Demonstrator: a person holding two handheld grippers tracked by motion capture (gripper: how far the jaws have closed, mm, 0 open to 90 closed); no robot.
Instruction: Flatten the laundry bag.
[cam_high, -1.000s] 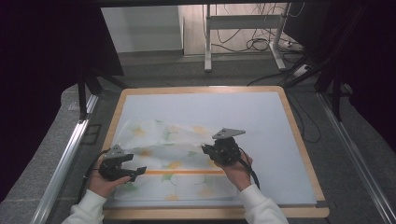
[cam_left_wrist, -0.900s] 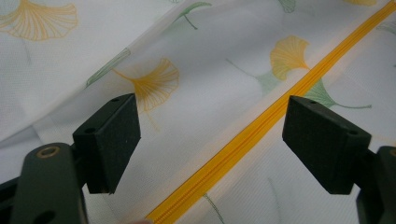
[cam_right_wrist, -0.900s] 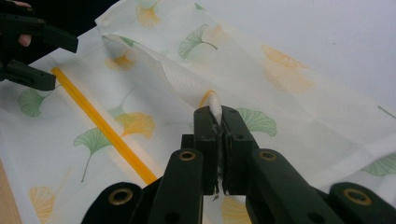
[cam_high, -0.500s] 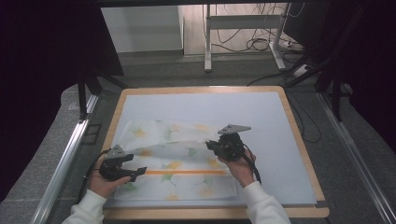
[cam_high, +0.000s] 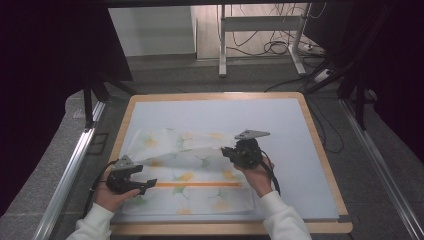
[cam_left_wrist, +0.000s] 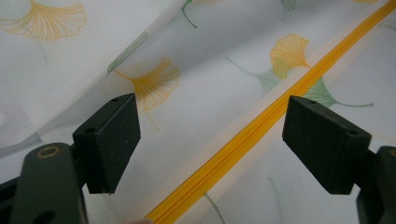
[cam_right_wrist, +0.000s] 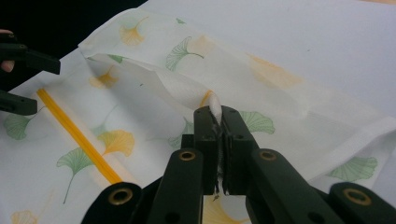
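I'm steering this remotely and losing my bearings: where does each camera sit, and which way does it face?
High view: fixed above the person's side, looking forward and down on the table; both forearms and hands enter from the bottom.
Left gripper view: rides the left gripper, looking along its open jaws at the mesh bag and its orange zipper.
Right gripper view: rides the right gripper, jaws shut on a pinch of the bag; the left gripper shows at far left.
Shared: all three show the bag and zipper.

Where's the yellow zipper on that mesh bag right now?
In the high view the yellow zipper runs level across the near part of the mesh bag, starting just beside the open left hand-held gripper.
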